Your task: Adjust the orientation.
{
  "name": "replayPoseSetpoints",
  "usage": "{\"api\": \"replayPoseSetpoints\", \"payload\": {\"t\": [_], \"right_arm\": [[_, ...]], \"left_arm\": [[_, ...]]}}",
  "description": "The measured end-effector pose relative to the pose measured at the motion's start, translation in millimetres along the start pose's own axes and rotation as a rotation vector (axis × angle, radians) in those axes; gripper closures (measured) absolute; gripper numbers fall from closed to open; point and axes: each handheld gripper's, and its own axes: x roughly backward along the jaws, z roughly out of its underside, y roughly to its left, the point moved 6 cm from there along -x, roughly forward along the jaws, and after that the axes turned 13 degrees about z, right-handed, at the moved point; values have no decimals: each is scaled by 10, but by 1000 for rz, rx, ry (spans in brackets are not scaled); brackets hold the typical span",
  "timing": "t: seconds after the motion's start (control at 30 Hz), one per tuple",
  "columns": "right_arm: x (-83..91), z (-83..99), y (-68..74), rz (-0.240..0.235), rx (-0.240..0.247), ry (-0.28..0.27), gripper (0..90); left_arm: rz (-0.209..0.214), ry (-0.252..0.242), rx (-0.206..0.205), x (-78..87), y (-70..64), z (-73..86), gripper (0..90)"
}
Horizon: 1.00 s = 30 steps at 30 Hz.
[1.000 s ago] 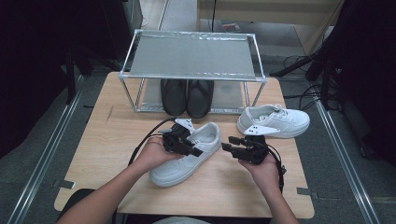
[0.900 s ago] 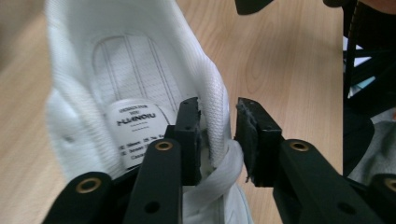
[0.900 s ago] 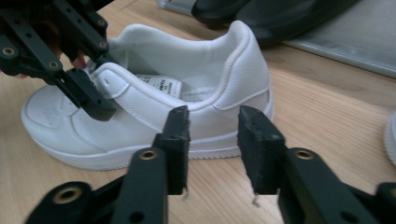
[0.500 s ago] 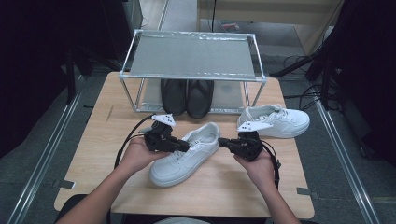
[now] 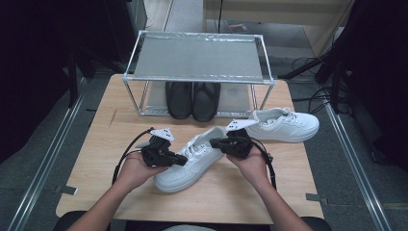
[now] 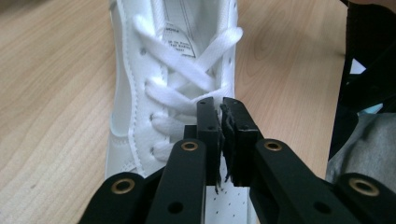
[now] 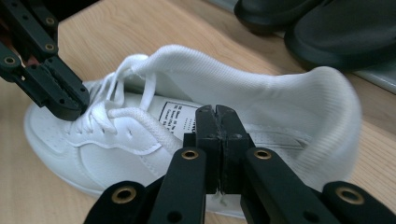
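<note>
A white sneaker (image 5: 192,161) lies slanted near the middle of the desk (image 5: 96,159), toward its front edge. The left gripper (image 6: 221,116) sits over the shoe's laces (image 6: 187,77) with its jaws pressed together, seemingly pinching a lace, though the contact is hard to make out. The right gripper (image 7: 217,122) is closed too, beside the shoe's tongue (image 7: 261,86); I cannot tell whether it grips anything. A second white sneaker (image 5: 284,126) rests by the right edge. Black shoes (image 5: 192,99) stand under a metal rack (image 5: 197,57) at the back edge.

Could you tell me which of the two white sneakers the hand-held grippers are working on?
The near white sneaker, lying diagonally between both hands; the other white sneaker sits apart by the rack.
</note>
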Motion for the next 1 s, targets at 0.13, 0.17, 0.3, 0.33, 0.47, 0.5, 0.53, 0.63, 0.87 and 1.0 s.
{"api": "replayPoseSetpoints", "payload": {"t": [0.13, 0.17, 0.3, 0.33, 0.47, 0.5, 0.53, 0.63, 0.87, 1.0], "right_arm": [[-30, -2, 30, -3, 21, 13, 900], [-36, 3, 37, -6, 19, 15, 900], [-33, 4, 46, -1, 26, 19, 900], [-28, 6, 45, -2, 26, 21, 900], [6, 31, 56, 1, 38, 30, 900], [18, 39, 61, 2, 39, 32, 900], [28, 48, 62, 2, 39, 32, 900], [56, 73, 74, 3, 36, 36, 900], [137, 127, 97, 3, 29, 47, 900], [210, 148, 111, -11, 24, 45, 900]], "left_arm": [[-27, -8, -8, 1, -16, 22, 858], [-38, -6, -13, -2, -21, 23, 858], [-54, -1, -34, -13, -12, 28, 850], [-50, -2, -31, -17, -4, 27, 850], [-44, 2, -22, -18, 24, 14, 846], [-44, 1, -22, -19, 29, 10, 845], [-44, 7, -24, -17, 36, 6, 845], [-44, 14, -28, -19, 53, -11, 847], [-54, 24, -39, -21, 109, -59, 846], [-89, 43, -56, -36, 159, -82, 899]]}}
